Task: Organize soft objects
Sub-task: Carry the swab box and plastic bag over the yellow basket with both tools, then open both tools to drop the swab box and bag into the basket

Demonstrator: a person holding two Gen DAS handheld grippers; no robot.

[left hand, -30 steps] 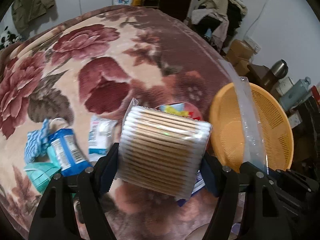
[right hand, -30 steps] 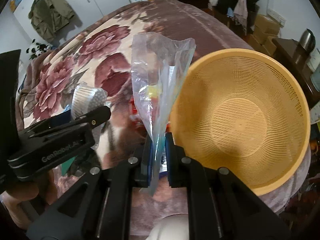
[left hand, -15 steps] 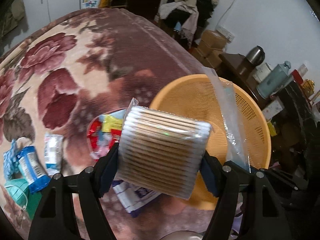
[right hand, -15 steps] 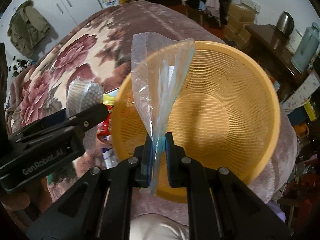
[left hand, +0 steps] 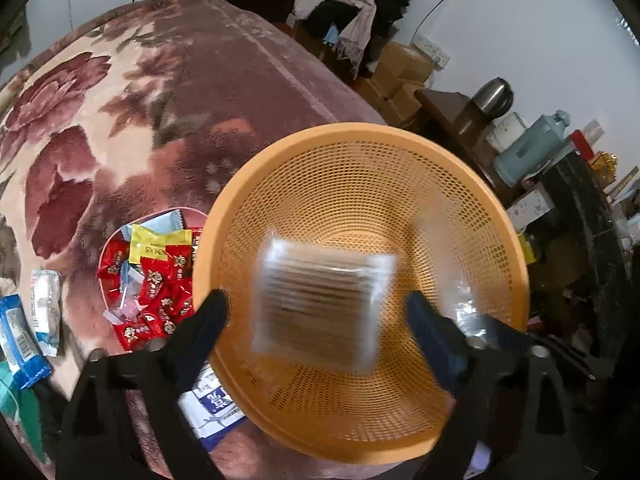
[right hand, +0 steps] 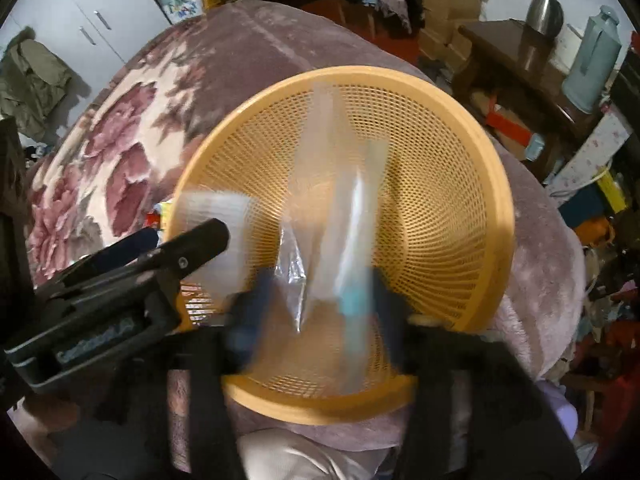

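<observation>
Left tool (left hand: 316, 312) jaws just opened wide, pads clear of the blurred cotton-swab pack (left hand: 324, 304) between them, over the orange basket (left hand: 500, 216). Red candy packets (left hand: 160, 292) at 9 o'clock of basket on floral blanket (left hand: 120, 120); blue packet (left hand: 20, 344) far left.

Indoor light is dim and warm, brightest on the white far wall (left hand: 520, 20); both fisheye views bow the room and end in black corners; the cotton-swab pack (left hand: 324, 306) and clear plastic bag (right hand: 340, 216) smear with motion blur; the orange basket (left hand: 400, 136) mesh stays sharp and shades its near inner wall.
</observation>
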